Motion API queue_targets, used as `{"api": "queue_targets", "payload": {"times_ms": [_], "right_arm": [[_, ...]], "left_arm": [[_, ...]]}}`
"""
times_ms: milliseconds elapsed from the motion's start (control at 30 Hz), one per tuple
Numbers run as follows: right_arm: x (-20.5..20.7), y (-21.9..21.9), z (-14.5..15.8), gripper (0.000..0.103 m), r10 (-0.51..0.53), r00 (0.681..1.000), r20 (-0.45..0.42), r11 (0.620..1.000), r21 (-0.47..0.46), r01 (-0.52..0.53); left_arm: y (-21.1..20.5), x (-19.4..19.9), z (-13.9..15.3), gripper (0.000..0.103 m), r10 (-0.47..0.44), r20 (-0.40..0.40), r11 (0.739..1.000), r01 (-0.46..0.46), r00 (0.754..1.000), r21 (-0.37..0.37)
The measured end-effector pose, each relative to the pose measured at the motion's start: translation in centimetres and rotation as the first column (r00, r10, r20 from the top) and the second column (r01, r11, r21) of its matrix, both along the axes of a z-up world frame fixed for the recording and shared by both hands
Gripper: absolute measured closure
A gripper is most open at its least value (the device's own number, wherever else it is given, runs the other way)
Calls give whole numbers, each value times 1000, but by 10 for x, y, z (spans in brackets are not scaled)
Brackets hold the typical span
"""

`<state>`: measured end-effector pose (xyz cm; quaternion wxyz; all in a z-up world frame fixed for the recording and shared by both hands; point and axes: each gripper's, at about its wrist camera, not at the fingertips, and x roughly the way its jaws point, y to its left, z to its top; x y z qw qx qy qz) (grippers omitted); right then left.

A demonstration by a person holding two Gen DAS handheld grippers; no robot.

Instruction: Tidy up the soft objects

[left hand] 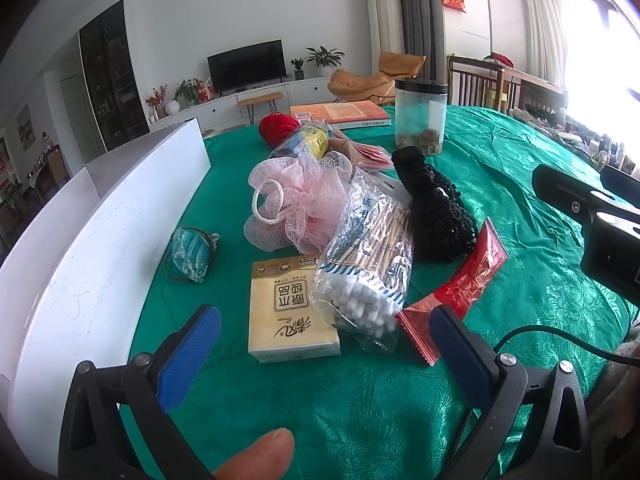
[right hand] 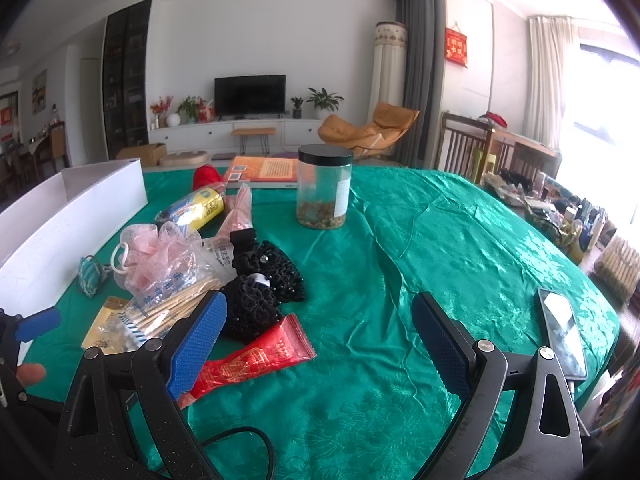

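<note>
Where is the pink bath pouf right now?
The pink bath pouf lies mid-table in the left wrist view, left of the cotton swab bag, behind the tissue pack.

Beyond the table you face a white wall (right hand: 260, 40) with a dark television (right hand: 250, 95) on a long white cabinet (right hand: 240, 133), potted plants (right hand: 324, 100) either side. To your left stands a tall dark glass cabinet (right hand: 126, 80). To your right, a tan lounge chair (right hand: 368, 130), grey curtains (right hand: 418, 72) and a bright, washed-out window (right hand: 600, 120).
</note>
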<state>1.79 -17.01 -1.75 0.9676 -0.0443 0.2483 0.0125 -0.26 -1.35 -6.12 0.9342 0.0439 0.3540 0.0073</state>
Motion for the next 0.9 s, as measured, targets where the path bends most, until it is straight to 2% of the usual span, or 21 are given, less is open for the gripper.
{"api": "queue_targets", "payload": {"times_ms": [533,900], "right_arm": [[1,-2,0,8,1,1000,-2,1000,3,-1],[1,-2,-1,8,1,1000,-3,1000,6,-1]], "left_arm": [[5,5,-15,0,5,-63,1000,-7,998,-17],[6,6,-18,0,2,-72,1000,-4,997,-15]]}}
